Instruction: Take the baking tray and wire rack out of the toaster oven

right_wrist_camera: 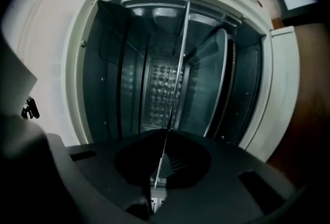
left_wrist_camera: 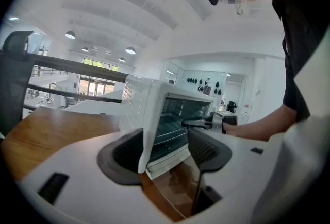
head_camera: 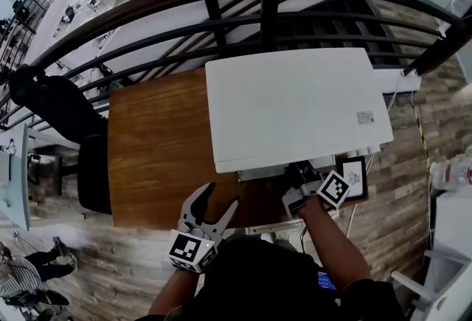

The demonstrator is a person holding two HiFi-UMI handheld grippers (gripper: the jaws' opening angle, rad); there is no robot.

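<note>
White oven (head_camera: 295,105) on wood table (head_camera: 155,150) — R gripper (right_wrist_camera: 157,179) clamps rack (right_wrist_camera: 179,58).

Door (left_wrist_camera: 175,184) hangs open; R jaws shut tight on rack's thin front edge, just inside the oven mouth. Tray (right_wrist_camera: 219,79) sits in the next slot, apart from the jaws; rack and tray both inside the oven. L gripper (head_camera: 221,195) hovers over table's near edge, beside the door, w/ jaws spread wide — gripping nothing.
</note>
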